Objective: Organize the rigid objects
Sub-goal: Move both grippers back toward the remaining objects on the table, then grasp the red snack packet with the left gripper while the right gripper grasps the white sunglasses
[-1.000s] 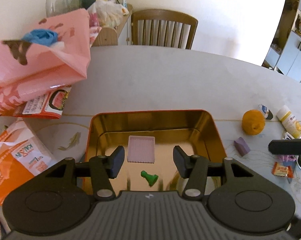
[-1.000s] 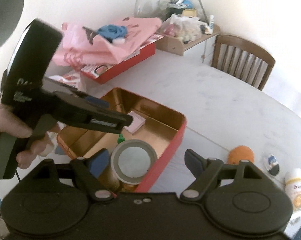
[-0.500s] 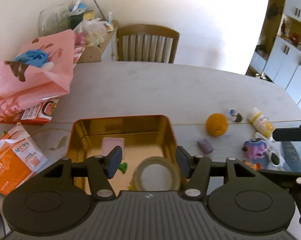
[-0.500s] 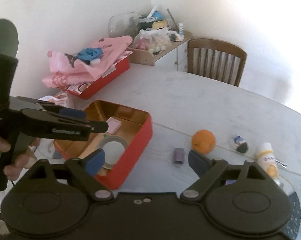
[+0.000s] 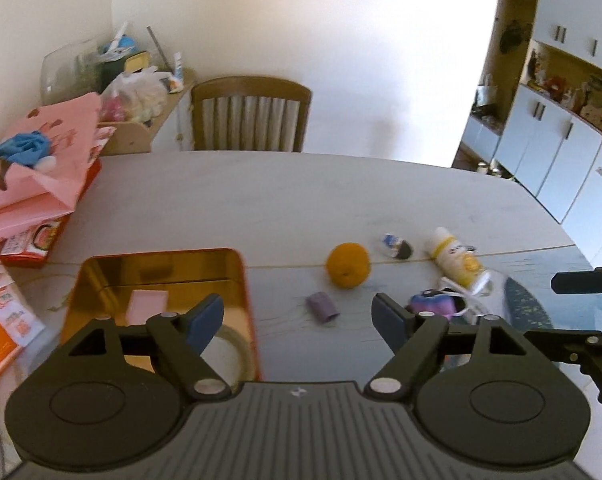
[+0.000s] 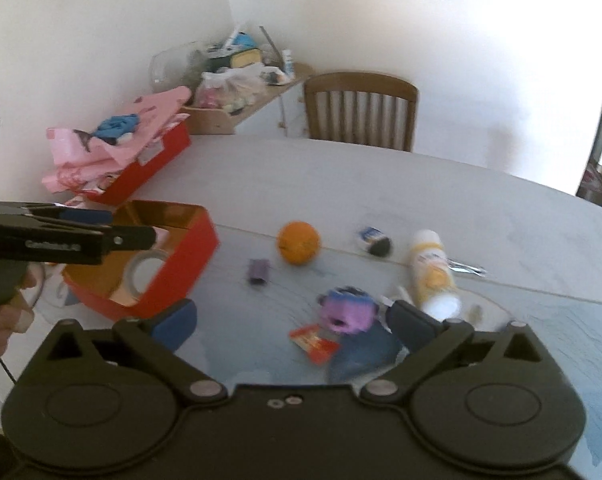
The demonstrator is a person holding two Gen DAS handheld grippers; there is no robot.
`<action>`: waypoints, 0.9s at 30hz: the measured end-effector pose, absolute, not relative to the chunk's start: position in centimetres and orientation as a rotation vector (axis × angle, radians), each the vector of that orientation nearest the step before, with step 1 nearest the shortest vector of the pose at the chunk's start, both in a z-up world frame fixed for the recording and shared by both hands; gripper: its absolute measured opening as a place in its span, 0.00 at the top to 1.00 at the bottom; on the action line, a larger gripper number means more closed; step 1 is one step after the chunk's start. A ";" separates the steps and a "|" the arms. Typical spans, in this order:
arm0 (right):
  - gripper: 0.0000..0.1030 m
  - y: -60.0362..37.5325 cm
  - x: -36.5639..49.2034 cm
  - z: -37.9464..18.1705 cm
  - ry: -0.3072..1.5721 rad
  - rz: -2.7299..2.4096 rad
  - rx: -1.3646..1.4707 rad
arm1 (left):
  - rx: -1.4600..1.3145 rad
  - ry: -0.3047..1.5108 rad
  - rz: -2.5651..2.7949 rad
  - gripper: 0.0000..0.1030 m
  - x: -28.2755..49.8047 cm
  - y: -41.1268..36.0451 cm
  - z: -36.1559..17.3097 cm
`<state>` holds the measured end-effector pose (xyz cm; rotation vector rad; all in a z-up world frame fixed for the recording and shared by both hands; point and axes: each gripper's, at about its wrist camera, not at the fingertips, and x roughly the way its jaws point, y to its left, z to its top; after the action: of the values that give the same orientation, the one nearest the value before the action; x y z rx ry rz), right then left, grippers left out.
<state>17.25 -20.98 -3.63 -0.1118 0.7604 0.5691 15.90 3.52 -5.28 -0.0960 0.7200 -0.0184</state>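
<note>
we hold both grippers, left [image 5: 297,320] and right [image 6: 291,322], with fingers spread and empty above the worktop [image 6: 381,184], right lined up for the purple toy [image 6: 347,310].

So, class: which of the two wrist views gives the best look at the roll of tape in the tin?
The right wrist view. There the roll of tape shows as a nearly whole ring inside the red tin. In the left wrist view the left gripper's finger and body hide most of it.
</note>
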 end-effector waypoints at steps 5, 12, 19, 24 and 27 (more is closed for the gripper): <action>0.00 -24.1 17.5 -4.5 0.776 0.529 -0.103 | -0.084 0.732 -0.056 0.20 16.2 0.5 -6.0; 0.01 -27.7 19.1 -6.3 0.814 0.470 -0.085 | -0.055 0.808 -0.093 0.20 17.7 -3.5 -8.8; 0.04 -29.5 21.6 -8.7 0.895 0.459 -0.075 | -0.090 0.915 -0.129 0.20 19.4 -6.4 -12.1; 0.06 -29.5 23.1 -10.2 0.922 0.459 -0.116 | -0.058 0.929 -0.135 0.20 20.5 -8.1 -13.5; 0.09 -29.6 24.2 -10.9 0.931 0.452 -0.123 | -0.042 0.922 -0.150 0.20 21.0 -8.9 -14.1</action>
<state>24.19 -29.57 -10.94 -0.1233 0.9306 0.4523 21.01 -8.85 -14.13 -0.0424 0.9217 -0.1496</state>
